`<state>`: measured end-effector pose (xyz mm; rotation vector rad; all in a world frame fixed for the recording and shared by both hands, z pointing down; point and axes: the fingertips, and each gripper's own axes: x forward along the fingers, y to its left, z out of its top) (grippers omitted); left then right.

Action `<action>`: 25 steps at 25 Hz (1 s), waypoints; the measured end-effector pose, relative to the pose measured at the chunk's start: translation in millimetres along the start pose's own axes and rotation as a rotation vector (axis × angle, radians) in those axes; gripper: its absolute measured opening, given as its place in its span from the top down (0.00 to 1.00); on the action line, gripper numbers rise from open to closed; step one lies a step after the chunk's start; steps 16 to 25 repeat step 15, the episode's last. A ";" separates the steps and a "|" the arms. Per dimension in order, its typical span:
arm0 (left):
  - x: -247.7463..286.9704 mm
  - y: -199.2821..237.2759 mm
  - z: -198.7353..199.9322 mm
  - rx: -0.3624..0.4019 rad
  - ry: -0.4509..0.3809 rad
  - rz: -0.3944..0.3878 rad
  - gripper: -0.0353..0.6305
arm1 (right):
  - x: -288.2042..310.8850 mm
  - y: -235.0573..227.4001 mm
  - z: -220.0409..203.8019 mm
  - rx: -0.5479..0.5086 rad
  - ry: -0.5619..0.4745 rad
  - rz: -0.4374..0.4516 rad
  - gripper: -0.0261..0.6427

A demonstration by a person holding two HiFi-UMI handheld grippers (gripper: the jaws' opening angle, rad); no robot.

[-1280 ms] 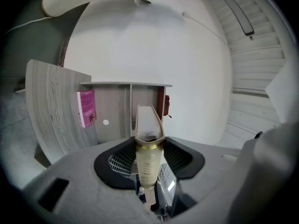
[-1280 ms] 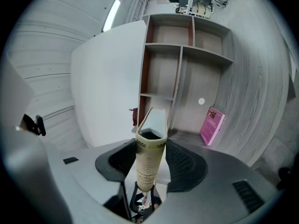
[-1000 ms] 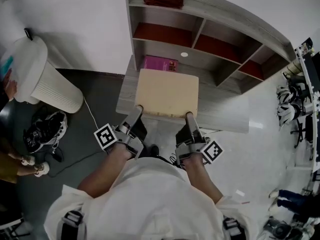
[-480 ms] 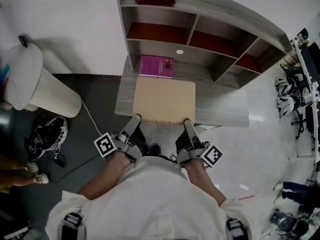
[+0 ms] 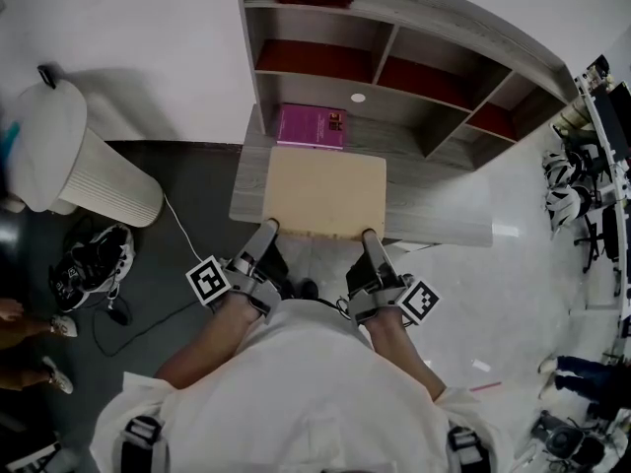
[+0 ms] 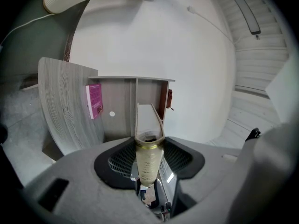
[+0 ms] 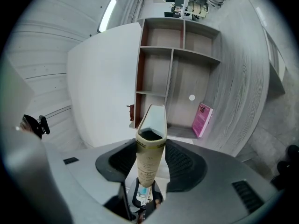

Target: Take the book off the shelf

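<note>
Beige book (image 5: pixel 325 193): held flat at frame ctr, below shelf unit (image 5: pixel 394 42) at top. L gripper (image 5: pixel 268 231) & R gripper (image 5: pixel 369 236) each clamped on its near edge. Judged stiff hardcover, heavyish; two-point edge hold is advised.

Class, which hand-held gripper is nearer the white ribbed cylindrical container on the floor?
Left. The left hand-held gripper clamps the tan book on the side toward the white ribbed cylindrical container; the right hand-held gripper clamps its far side.
</note>
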<state>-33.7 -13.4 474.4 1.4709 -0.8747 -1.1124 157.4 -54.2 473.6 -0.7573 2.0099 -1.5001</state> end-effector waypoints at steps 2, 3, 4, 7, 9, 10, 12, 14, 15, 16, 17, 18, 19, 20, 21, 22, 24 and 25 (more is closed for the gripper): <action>-0.2 0.3 0.6 -0.001 -0.001 -0.002 0.66 | 0.4 0.0 -0.6 0.003 0.002 -0.003 0.67; -0.2 0.4 1.1 -0.001 0.000 -0.003 0.66 | 0.9 0.2 -0.7 0.003 0.002 -0.003 0.67; 0.0 0.1 1.9 0.000 0.001 -0.004 0.66 | 1.6 0.3 -0.8 0.002 0.002 -0.003 0.67; 0.2 -0.9 4.2 0.001 0.001 -0.006 0.66 | 3.0 1.9 -1.8 0.000 -0.001 0.000 0.67; 0.6 -1.0 5.3 -0.002 -0.001 -0.007 0.66 | 3.9 2.3 -2.4 0.003 -0.002 0.000 0.67; 0.8 -0.7 6.0 -0.002 -0.001 -0.007 0.66 | 4.6 2.2 -2.7 0.004 -0.001 0.000 0.67; 1.0 -0.1 7.8 -0.001 0.000 -0.007 0.66 | 6.1 2.0 -3.5 0.004 0.001 0.001 0.67; 1.0 0.8 9.6 0.001 0.000 -0.008 0.66 | 7.8 2.0 -4.3 0.006 0.001 0.002 0.67; 1.0 1.3 10.5 0.003 0.001 -0.008 0.66 | 8.7 2.1 -4.6 0.008 0.001 0.003 0.67; 1.0 1.3 10.5 0.003 0.001 -0.008 0.66 | 8.7 2.1 -4.6 0.008 0.001 0.003 0.67; 1.0 1.3 10.5 0.003 0.001 -0.008 0.66 | 8.7 2.1 -4.6 0.008 0.001 0.003 0.67; 1.0 1.3 10.5 0.003 0.001 -0.008 0.66 | 8.7 2.1 -4.6 0.008 0.001 0.003 0.67; 1.0 1.3 10.5 0.003 0.001 -0.008 0.66 | 8.7 2.1 -4.6 0.008 0.001 0.003 0.67; 1.0 1.3 10.5 0.003 0.001 -0.008 0.66 | 8.7 2.1 -4.6 0.008 0.001 0.003 0.67; 1.0 1.3 10.5 0.003 0.001 -0.008 0.66 | 8.7 2.1 -4.6 0.008 0.001 0.003 0.67; 1.0 1.3 10.5 0.003 0.001 -0.008 0.66 | 8.7 2.1 -4.6 0.008 0.001 0.003 0.67; 1.0 1.3 10.5 0.003 0.001 -0.008 0.66 | 8.7 2.1 -4.6 0.008 0.001 0.003 0.67; 1.0 1.3 10.5 0.003 0.001 -0.008 0.66 | 8.7 2.1 -4.6 0.008 0.001 0.003 0.67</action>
